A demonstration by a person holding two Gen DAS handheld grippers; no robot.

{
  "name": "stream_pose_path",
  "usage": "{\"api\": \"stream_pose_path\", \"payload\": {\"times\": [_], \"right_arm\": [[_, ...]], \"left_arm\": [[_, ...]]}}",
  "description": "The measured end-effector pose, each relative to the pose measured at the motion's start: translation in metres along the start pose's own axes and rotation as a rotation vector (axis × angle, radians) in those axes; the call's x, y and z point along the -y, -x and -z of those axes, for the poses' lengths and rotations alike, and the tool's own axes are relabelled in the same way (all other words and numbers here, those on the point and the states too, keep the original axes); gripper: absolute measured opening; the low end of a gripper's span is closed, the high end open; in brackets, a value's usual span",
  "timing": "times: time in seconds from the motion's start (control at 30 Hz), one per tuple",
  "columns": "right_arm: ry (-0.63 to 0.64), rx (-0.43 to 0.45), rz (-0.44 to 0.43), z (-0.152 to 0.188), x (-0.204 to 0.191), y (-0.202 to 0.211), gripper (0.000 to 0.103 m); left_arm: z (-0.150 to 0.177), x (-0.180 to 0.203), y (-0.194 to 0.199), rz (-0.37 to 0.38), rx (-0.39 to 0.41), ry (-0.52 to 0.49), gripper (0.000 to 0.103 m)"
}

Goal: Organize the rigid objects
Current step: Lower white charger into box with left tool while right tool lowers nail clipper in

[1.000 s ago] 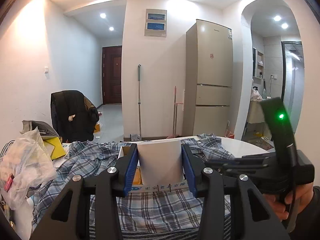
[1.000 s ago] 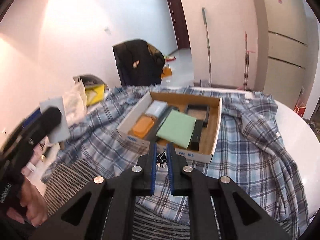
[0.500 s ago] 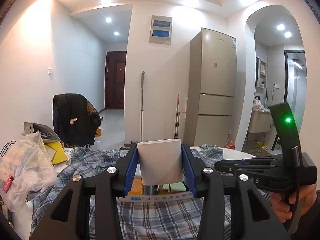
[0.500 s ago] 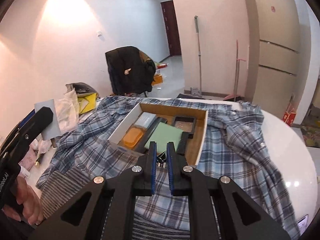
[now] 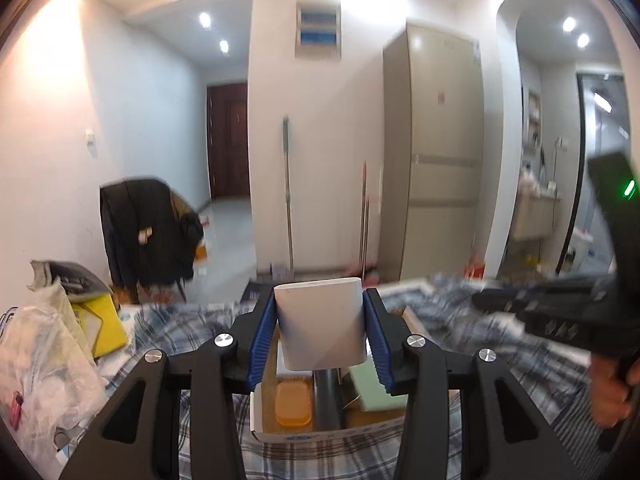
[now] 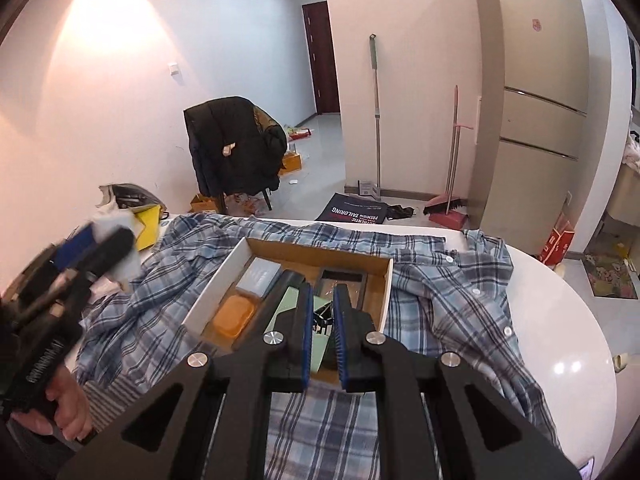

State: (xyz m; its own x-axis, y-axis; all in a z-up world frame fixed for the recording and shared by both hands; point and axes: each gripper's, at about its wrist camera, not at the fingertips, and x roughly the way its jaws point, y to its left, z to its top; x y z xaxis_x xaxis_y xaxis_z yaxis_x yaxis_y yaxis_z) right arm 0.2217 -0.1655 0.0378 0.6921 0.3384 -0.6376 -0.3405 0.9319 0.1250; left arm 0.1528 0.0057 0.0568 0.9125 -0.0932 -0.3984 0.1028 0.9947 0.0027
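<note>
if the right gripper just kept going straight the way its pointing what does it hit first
Most likely the cardboard box: the right gripper, shut on a small black clip, points down into it, toward the green pad and the dark tray. Depth is unclear.

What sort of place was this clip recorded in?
Most likely a lived-in apartment, a dining area beside the kitchen. A tall refrigerator stands by the wall, a mop and broom lean nearby, and a white table draped with a plaid shirt carries the cardboard box.
</note>
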Motion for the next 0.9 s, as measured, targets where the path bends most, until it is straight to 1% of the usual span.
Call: {"api": "stream_pose_path", "payload": {"times": [0.07, 0.2, 0.27, 0.4, 0.5, 0.6, 0.67, 0.8, 0.9], "right_arm": [[-0.020, -0.022, -0.009, -0.005, 0.006, -0.013, 0.009], [-0.053, -0.066, 0.005, -0.006, 0.015, -0.043, 0.009], [-0.061, -0.095, 0.009, -0.003, 0.018, -0.058, 0.009], [-0.067, -0.169, -0.003, 0.005, 0.015, -0.089, 0.009], [-0.063, -0.208, -0.016, 0.012, 0.009, -0.108, 0.009], [-0.057, -0.224, -0.023, 0.017, 0.002, -0.119, 0.009], [-0.048, -0.234, -0.024, 0.019, -0.002, -0.124, 0.009], [-0.035, -0.243, -0.022, 0.021, -0.007, -0.127, 0.009], [-0.034, -0.247, -0.023, 0.020, -0.009, -0.129, 0.009]], "left_arm": [[0.004, -0.001, -0.027, 0.015, -0.077, -0.013, 0.045], [0.019, -0.005, -0.074, 0.004, -0.199, -0.031, 0.045], [0.027, -0.010, -0.101, 0.016, -0.275, -0.018, 0.045], [0.042, -0.025, -0.135, 0.042, -0.383, 0.035, 0.045], [0.056, -0.031, -0.149, 0.043, -0.421, 0.033, 0.045], [0.064, -0.034, -0.162, 0.041, -0.446, 0.035, 0.045], [0.068, -0.035, -0.170, 0.053, -0.478, 0.045, 0.045], [0.070, -0.036, -0.174, 0.052, -0.492, 0.050, 0.045], [0.067, -0.042, -0.172, 0.076, -0.475, 0.090, 0.046]]}}
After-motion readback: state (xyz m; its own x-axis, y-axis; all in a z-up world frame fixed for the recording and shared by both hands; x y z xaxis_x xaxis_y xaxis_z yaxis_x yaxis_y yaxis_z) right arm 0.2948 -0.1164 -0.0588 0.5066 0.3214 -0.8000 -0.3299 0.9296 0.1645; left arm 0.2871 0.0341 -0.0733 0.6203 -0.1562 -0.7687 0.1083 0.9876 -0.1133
